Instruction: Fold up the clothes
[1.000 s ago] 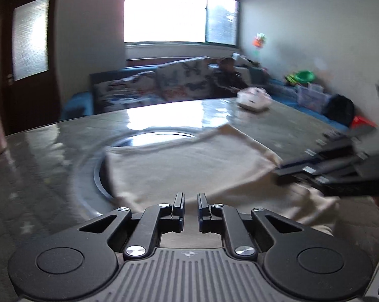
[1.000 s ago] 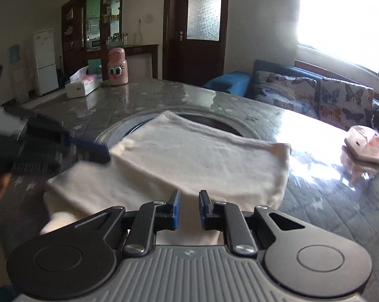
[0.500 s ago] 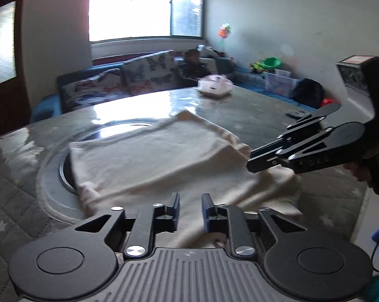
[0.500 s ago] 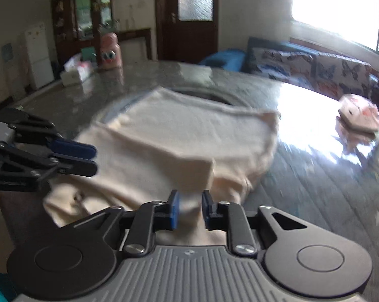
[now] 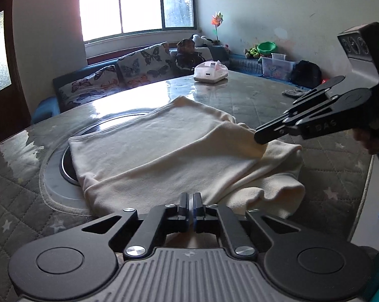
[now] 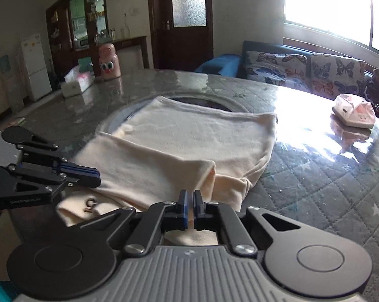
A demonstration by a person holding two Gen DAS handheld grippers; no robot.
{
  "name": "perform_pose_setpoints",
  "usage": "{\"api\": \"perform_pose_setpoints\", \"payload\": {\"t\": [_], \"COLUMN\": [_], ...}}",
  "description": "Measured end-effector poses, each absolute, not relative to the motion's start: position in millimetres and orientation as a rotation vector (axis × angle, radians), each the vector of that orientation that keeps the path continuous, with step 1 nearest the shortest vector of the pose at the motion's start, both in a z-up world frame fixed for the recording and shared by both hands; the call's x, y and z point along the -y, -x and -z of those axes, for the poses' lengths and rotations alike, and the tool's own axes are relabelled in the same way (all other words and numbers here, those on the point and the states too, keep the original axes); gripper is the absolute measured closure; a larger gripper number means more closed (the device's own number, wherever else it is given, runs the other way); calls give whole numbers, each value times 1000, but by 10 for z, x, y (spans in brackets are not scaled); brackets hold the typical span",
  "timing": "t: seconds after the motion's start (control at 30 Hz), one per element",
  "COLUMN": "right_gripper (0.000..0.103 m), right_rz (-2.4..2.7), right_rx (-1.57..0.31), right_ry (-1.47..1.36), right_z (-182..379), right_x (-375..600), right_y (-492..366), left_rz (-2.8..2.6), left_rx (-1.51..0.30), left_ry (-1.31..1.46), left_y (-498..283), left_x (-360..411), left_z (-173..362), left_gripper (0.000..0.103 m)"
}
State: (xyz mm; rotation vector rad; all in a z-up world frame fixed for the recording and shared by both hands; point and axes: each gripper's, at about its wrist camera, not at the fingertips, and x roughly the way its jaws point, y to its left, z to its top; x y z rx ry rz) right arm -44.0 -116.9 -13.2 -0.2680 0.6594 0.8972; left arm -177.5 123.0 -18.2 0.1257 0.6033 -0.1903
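Observation:
A cream garment [image 5: 164,151] lies on the round table, over its dark centre ring; it also shows in the right wrist view [image 6: 189,141]. My left gripper [image 5: 190,207] is shut on the garment's near edge. My right gripper [image 6: 190,209] is shut on the garment's near corner and holds a fold of it lifted. In the left wrist view the right gripper [image 5: 260,139] comes in from the right, pinching the raised fold. In the right wrist view the left gripper [image 6: 96,178] sits at the left, over the cloth's edge.
The grey quilted table [image 5: 265,100] carries a white and pink bag [image 5: 211,71] at the far side. A pink flask [image 6: 108,60] and a tissue box [image 6: 76,84] stand at its far left. A butterfly-print sofa [image 6: 302,70] runs behind. The table edge [image 5: 365,188] is close on the right.
Both grippers closed from a small gap onto the garment's near edge. The near part now lies folded over the rest, and the right gripper holds a raised fold.

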Motion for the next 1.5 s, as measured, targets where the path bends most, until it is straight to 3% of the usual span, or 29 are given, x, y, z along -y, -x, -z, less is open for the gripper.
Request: {"api": "perform_pose_setpoints", "payload": {"t": [0.53,0.6,0.67,1.0,1.07,1.33,1.4,1.47,1.5], "right_gripper": [96,95,93,88,80,65,59,55,53], "right_rz": [-924,-945,-977,-1040,-1041,-1022,-1026,-1030,-1032], "right_rx": [-640,-647,-649,-609,-599,-560,-542,-527,-521], "right_ry": [325,354,394,511,512,607,639,670,683], "right_z": [252,278,304,272,225,210,222,241,251], "right_x": [796,805,841,1106,1174,1362,1403,1430,1436], "right_y": [235,283,374,818,860,1017,1071,1115,1130], "left_rz": [236,246,251,317,313,284,293,301,305], "left_rx": [-608,-609,-613,-589,-572,-525,-521,-520,-520], "left_ry": [-145,-165,-187,-311,-350,-483,-483,-462,-452], "left_y": [1676,1743,1843,2362,2412,2304,2277,2248,2233], "left_x": [-1241,-1272,-1299,-1168,-1124,-918,-888,-880,-876], "left_z": [109,102,104,111,123,294,316,310,306], "left_gripper": [95,85,67,53,51,51,61,81,86]}}
